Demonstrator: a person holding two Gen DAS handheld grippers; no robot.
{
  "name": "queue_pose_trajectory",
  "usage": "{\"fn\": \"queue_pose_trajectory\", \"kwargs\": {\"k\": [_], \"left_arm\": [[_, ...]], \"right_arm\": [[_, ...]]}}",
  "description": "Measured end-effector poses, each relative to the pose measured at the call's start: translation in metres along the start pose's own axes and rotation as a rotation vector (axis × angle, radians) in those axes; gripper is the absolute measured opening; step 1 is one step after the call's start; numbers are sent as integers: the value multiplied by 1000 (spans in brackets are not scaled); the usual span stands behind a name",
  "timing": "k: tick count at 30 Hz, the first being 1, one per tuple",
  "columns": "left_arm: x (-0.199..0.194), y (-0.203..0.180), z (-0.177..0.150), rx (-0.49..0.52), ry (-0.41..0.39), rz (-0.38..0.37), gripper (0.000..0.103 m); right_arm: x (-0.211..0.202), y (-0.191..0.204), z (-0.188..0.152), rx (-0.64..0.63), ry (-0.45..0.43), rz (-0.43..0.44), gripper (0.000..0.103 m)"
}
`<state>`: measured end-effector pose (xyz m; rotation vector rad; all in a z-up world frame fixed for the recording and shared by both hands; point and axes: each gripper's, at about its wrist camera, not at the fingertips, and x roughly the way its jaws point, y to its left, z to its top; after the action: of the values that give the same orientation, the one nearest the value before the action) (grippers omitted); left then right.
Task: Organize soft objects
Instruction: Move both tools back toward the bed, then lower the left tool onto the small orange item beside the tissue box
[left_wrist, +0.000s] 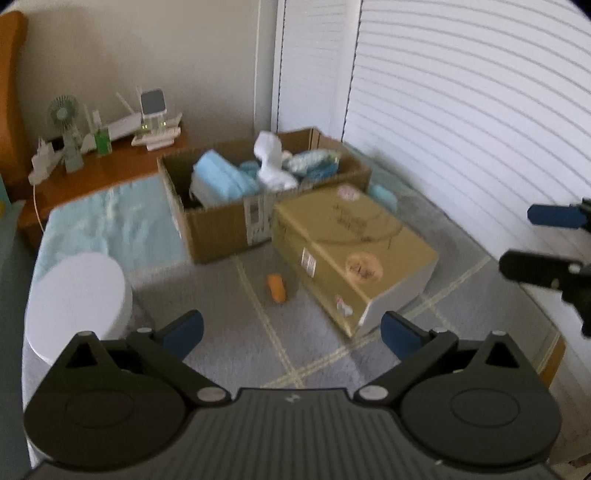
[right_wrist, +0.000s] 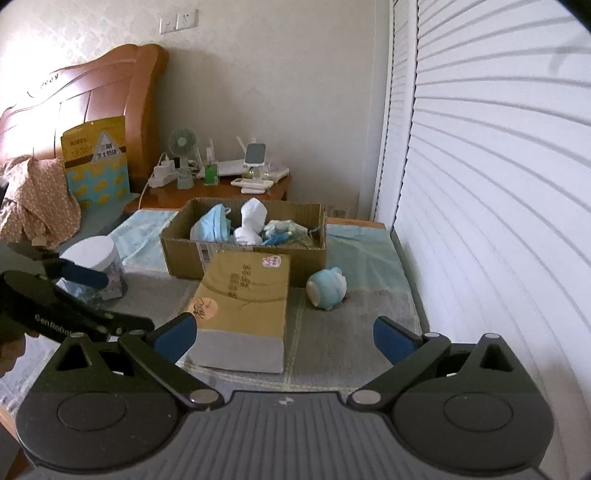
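An open cardboard box (left_wrist: 221, 225) (right_wrist: 184, 254) on the bed holds soft items: a light blue cloth (left_wrist: 221, 181) (right_wrist: 212, 223), a white sock-like piece (left_wrist: 271, 158) (right_wrist: 251, 221) and a patterned bundle (left_wrist: 314, 160). A small orange soft object (left_wrist: 277, 288) lies on the grey bedcover in front of it. A light blue plush toy (right_wrist: 327, 288) sits right of the closed yellow box (left_wrist: 351, 251) (right_wrist: 243, 291). My left gripper (left_wrist: 291, 332) is open and empty, above the cover near the orange object. My right gripper (right_wrist: 282, 336) is open and empty, above the yellow box.
A white-lidded clear jar (left_wrist: 79, 295) (right_wrist: 98, 266) stands at the left. A light blue towel (left_wrist: 110, 225) lies behind it. A wooden nightstand (right_wrist: 221, 188) carries a fan, router and chargers. The slatted wardrobe door (right_wrist: 498, 184) borders the bed on the right.
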<state>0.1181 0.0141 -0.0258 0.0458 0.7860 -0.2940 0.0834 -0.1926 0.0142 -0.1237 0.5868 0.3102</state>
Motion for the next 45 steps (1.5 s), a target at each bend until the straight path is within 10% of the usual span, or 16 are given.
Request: {"fn": "queue_pose_trajectory", "kwargs": {"k": [15,24,45], "left_arm": [[34,-3,-10,186,19,77,98],[49,2,1,252,4,73,63],[76,12,10,215,11,56,50]], "right_arm": [[25,-9,-13,6,83,-18,103],[42,-6,-10,-7,107,1,103],[54,-1,-6,-24,112,35,103]]}}
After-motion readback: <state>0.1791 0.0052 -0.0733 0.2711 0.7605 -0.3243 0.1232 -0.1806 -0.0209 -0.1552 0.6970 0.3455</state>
